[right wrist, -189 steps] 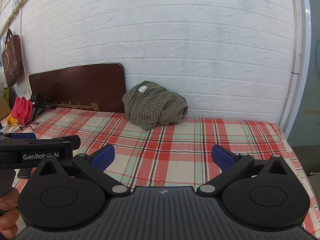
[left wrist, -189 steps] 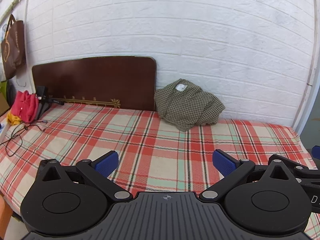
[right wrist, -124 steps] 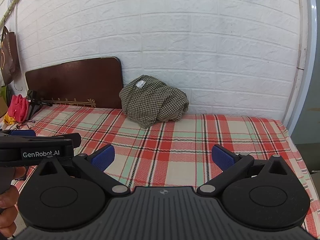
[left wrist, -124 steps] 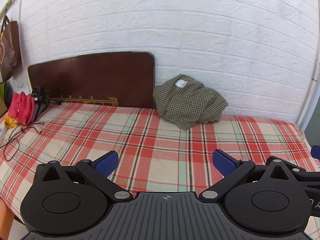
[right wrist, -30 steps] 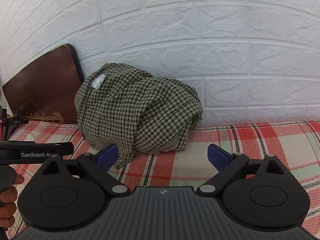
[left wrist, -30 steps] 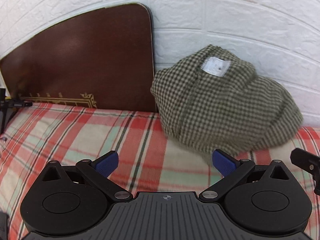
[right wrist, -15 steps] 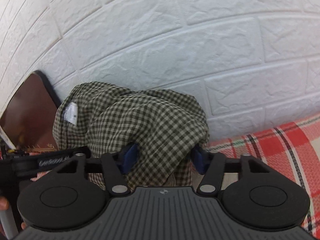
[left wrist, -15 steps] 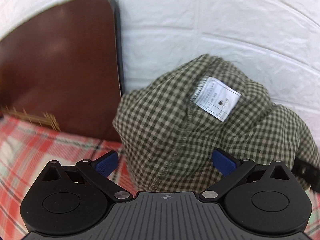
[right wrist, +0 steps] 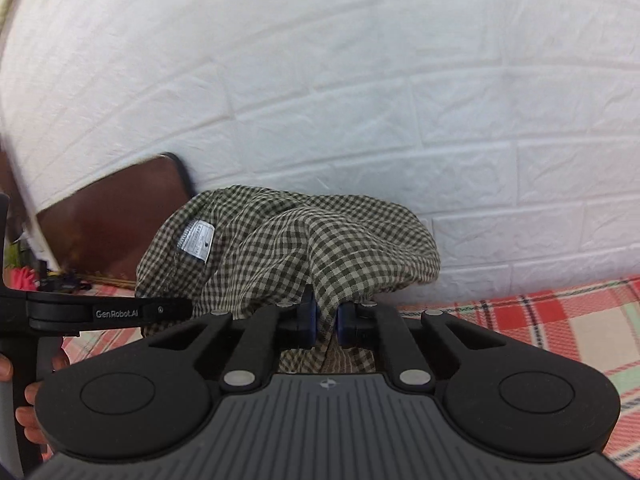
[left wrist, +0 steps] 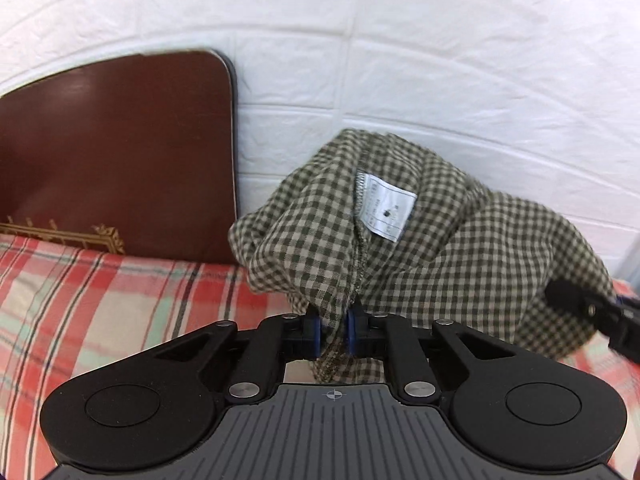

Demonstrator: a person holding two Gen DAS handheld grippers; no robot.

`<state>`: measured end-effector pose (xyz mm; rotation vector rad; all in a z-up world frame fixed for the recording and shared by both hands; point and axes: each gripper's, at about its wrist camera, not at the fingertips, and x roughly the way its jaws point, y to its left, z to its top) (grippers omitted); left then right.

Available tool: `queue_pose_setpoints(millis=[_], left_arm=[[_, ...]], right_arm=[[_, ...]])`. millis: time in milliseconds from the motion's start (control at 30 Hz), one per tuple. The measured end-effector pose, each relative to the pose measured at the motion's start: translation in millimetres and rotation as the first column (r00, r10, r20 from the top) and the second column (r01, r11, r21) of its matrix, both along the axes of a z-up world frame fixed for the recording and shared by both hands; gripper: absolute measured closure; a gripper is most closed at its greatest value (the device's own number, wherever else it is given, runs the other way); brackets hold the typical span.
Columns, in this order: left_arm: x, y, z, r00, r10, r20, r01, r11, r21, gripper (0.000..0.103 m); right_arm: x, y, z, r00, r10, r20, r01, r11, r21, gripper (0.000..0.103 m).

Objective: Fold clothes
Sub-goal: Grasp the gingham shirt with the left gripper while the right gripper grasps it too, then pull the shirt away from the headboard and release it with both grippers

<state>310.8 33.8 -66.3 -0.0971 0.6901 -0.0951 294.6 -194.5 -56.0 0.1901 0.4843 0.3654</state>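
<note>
Pinching a thin ridge of cloth each, the left gripper (left wrist: 333,330) and right gripper (right wrist: 325,322) are both clamped on the crumpled green-and-beige checked garment (left wrist: 460,256), bunched against the white brick wall (left wrist: 440,60) at the back of the red plaid bedsheet (left wrist: 80,300). Risks, as I judge them: the small bites could slip under pull, the grips may hold random folds rather than matching edges so it lifts tangled, and cloth could snag on the brown board (left wrist: 120,152) just beside it.

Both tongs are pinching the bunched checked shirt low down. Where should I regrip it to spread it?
Probably at the seam edge by the white label on the checked shirt, coming from the front: it is a distinct, exposed edge; the rest is bunched folds.
</note>
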Motion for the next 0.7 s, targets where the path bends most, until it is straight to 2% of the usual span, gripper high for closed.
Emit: queue_pose_setpoints(millis=[67,200,300,433,467,500,533,600,700], left_arm=[[-39.2,0.8,4.9,0.999,-0.039,0.008,0.039,0.999,-0.012,0.095],[-130.6,0.0,-4.8,0.991,-0.129,-0.017,0.129,0.992,-0.012,0.094],[-194.4,-9.9,-29.6,0.978,-0.188,-0.091,0.191,0.981,0.024,0.093],[-233.6,-18.0,-73.4,0.955,-0.203,-0.216,0.22,0.974,0.056,0.084],[-237.9,-19.2,-78.4,0.953,-0.198,-0.23,0.218,0.974,0.065,0.078],[-242.1,-20.2,-83.2,0.95,-0.193,-0.244,0.216,0.974,0.072,0.062],[-244.9,-19.2,-84.6,0.95,-0.183,-0.252,0.208,0.975,0.075,0.057],[-251.5,-15.9,-81.5,0.952,-0.177,-0.25,0.202,0.977,0.076,0.056],[-261.1,-6.5,-73.3,0.956,-0.165,-0.242,0.187,0.98,0.071,0.055]], right_arm=[[-36.5,-11.6,5.1,0.999,0.04,0.011,-0.04,0.999,-0.006,0.093],[-117.3,-24.9,-10.5,0.99,0.128,-0.065,-0.132,0.989,-0.063,0.093],[-160.7,-30.6,-41.4,0.972,0.149,-0.182,-0.168,0.982,-0.092,0.093],[-197.3,-34.5,-85.2,0.936,0.126,-0.33,-0.159,0.985,-0.073,0.091],[-198.8,-35.4,-79.5,0.941,0.121,-0.315,-0.152,0.985,-0.076,0.091],[-200.3,-36.4,-73.8,0.947,0.115,-0.3,-0.145,0.986,-0.08,0.089],[-201.8,-37.4,-68.1,0.952,0.11,-0.285,-0.138,0.987,-0.083,0.087],[-204.8,-39.3,-56.7,0.962,0.098,-0.255,-0.125,0.988,-0.09,0.082],[-209.3,-42.2,-39.5,0.975,0.081,-0.209,-0.104,0.99,-0.099,0.058]])
